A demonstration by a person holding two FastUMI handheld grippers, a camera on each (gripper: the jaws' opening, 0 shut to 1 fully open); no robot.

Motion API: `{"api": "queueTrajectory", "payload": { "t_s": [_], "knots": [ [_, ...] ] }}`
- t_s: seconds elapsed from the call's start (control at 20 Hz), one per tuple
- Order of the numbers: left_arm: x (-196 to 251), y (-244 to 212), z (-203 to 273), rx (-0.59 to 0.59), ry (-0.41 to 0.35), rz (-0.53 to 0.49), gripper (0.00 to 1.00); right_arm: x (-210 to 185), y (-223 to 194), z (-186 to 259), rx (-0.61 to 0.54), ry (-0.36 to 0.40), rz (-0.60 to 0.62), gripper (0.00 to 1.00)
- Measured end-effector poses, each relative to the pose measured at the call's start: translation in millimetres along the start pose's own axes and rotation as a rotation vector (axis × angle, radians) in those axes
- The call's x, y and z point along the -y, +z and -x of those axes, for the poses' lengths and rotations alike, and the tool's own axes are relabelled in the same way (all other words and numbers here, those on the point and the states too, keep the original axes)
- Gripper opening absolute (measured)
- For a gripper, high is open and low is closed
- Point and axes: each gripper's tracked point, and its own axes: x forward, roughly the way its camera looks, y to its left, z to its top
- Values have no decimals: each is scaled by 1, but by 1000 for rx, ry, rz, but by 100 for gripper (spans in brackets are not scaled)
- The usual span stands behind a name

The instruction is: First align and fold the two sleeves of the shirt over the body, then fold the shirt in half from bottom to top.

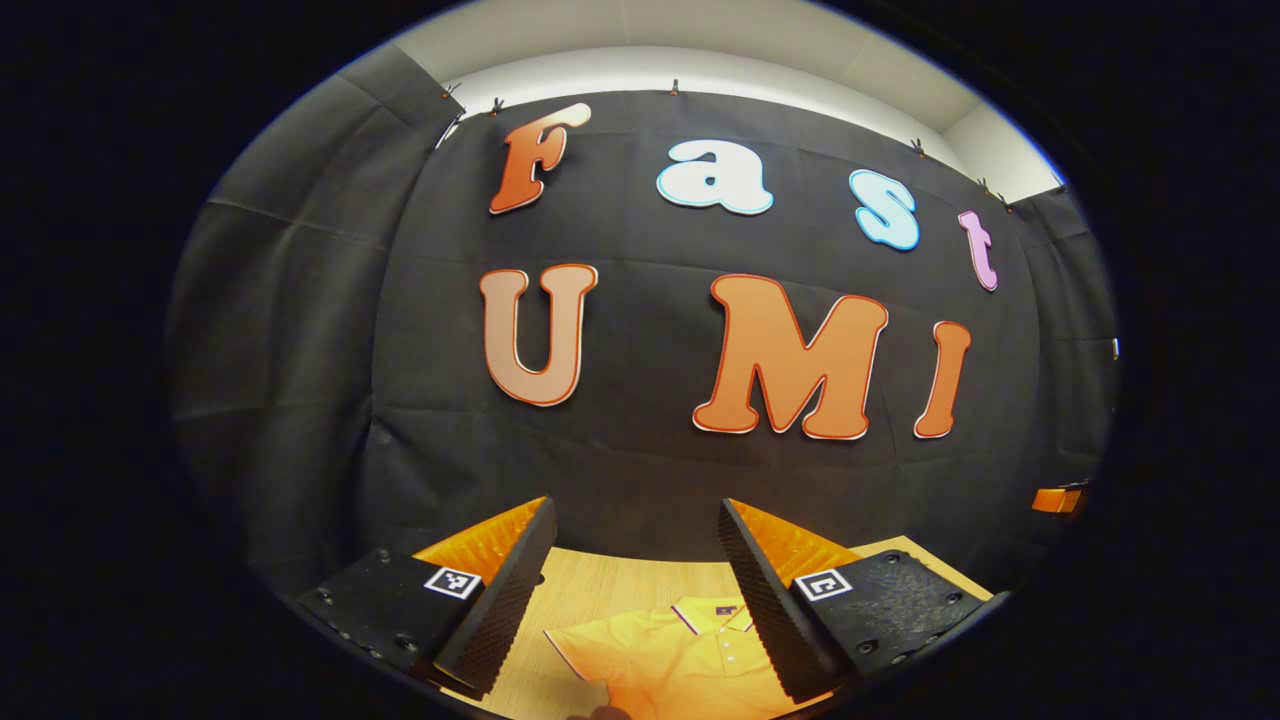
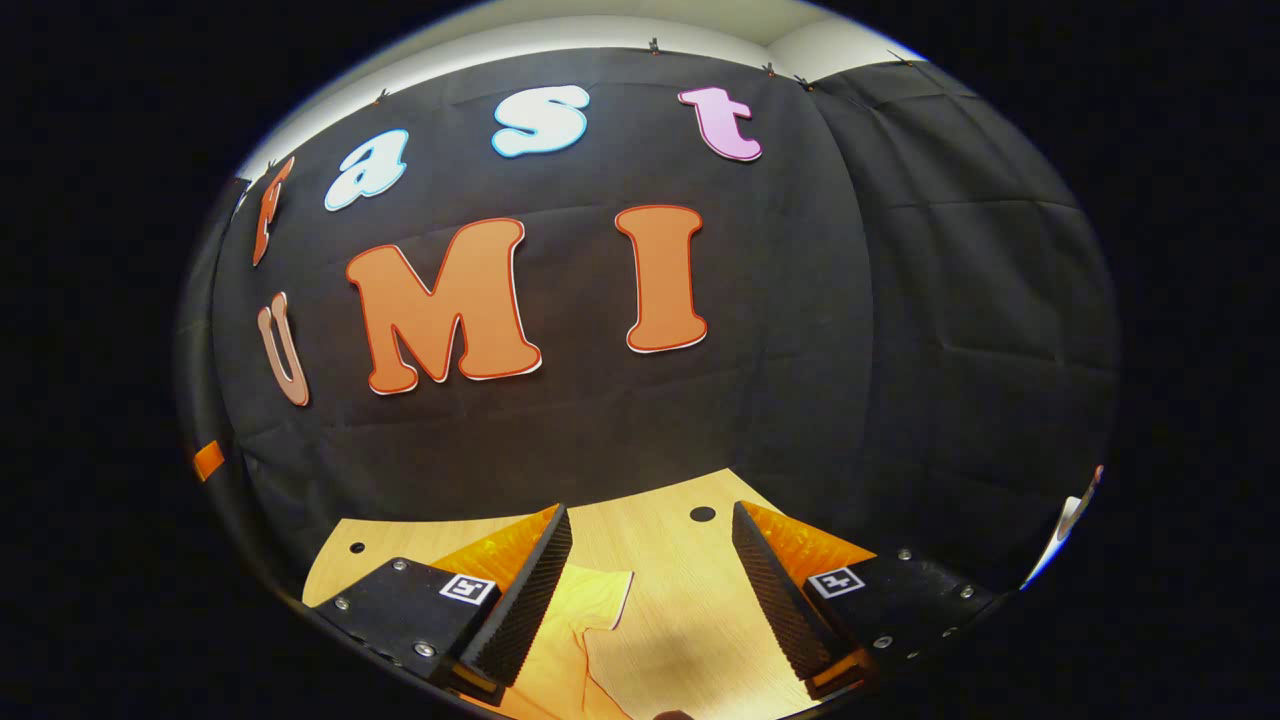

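A yellow-orange polo shirt (image 1: 690, 660) lies flat on the light wooden table (image 1: 600, 585), its striped collar toward the far wall and one short sleeve spread to the left. My left gripper (image 1: 628, 620) hovers above the shirt's collar end, open, with nothing between its fingers. In the right gripper view the shirt's other short sleeve (image 2: 590, 605) lies on the table (image 2: 680, 590) under the gap between the fingers. My right gripper (image 2: 645, 610) is open above that sleeve and holds nothing.
The black cloth wall stands close behind the table's far edge in both views. A small dark hole (image 2: 702, 514) marks the tabletop near its back edge. An orange object (image 1: 1058, 498) shows at the far right of the left gripper view.
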Motion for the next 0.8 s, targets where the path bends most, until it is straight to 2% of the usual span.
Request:
{"api": "queueTrajectory", "payload": {
  "t_s": [0.2, 0.45, 0.8],
  "knots": [
    [-3, -9, -5, -17, -8, 2, 98, -9, -3, 6, 9, 6, 47, 98],
    [-14, -10, -1, -4, 5, -11, 98, -35, 4, 8, 58, 63, 117, 98],
    [-26, -11, 7, -3, 32, -34, 98, -49, -3, 1, 42, 92, 114, 98]
  ]
}}
